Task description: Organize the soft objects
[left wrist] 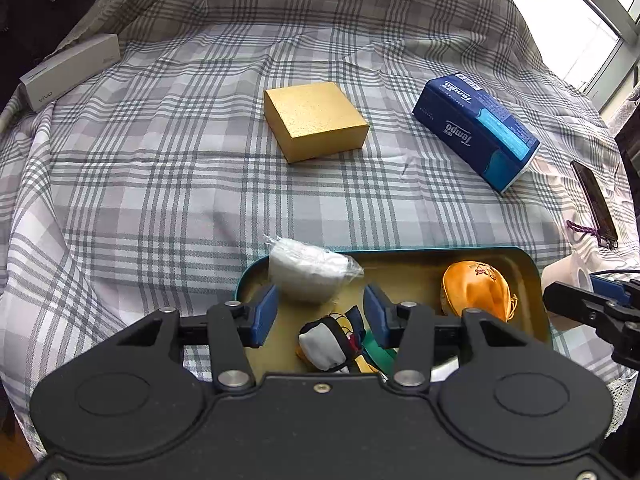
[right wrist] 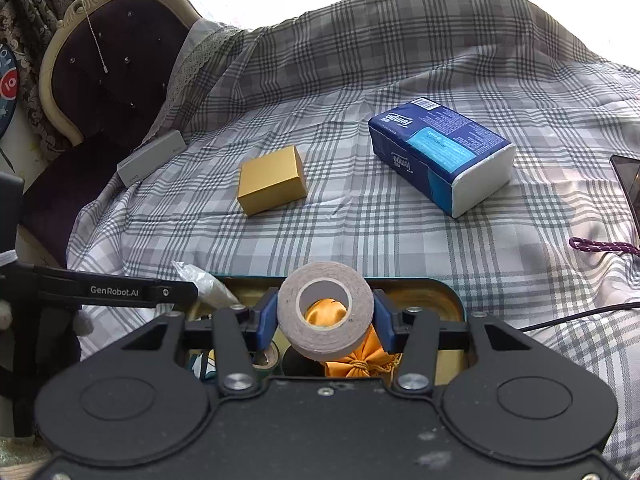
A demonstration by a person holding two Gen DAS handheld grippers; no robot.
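1. Tin tray [left wrist: 536, 280] on the plaid cloth [left wrist: 160, 184] holds a white wrapped bundle [left wrist: 306, 274], an orange satin pouch [left wrist: 478, 290] and a small patchwork pouch [left wrist: 326, 344].
2. Left gripper [left wrist: 320, 316]: jaws apart over the tray, nothing between them.
3. Right gripper [right wrist: 326, 320]: clamped on a tape roll [right wrist: 326, 312] above the tray.
4. Gold box [left wrist: 316, 120] and tissue pack [left wrist: 476, 130] lie beyond, well apart.
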